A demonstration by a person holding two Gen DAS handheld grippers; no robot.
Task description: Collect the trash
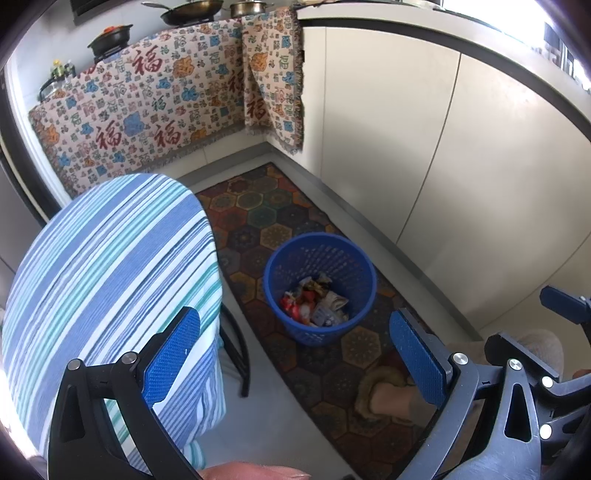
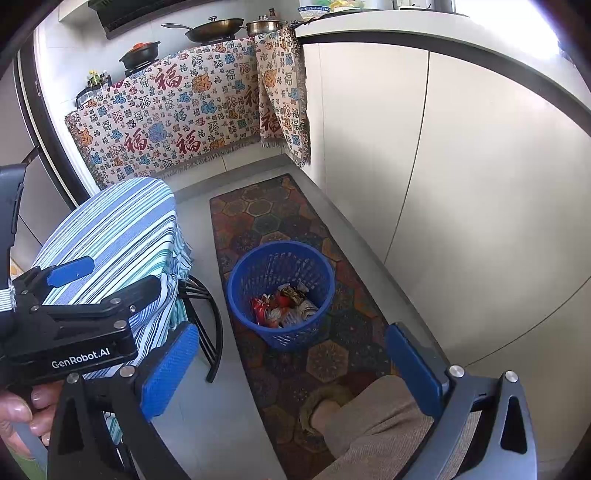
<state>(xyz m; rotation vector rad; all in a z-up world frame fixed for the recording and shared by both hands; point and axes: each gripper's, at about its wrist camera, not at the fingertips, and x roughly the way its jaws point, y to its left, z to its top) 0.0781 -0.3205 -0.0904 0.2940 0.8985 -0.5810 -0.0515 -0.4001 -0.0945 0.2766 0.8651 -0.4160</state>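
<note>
Both tongs, left tongs (image 1: 295,363) and right tongs (image 2: 291,373), are hanging spread wide and gripping nothing above the round blue perforated plastic basket (image 1: 320,254), which is sitting on the hexagon-patterned rug (image 1: 258,206) and holding crumpled wrappers (image 1: 314,301), beside the blue-striped cloth-covered table (image 1: 110,258).

This is a home kitchen. Pans (image 2: 216,29) and a pot (image 2: 263,26) sit on the stove at the counter's far edge, with pale cupboards (image 2: 369,129) below and a rug (image 2: 295,350) on the floor.
</note>
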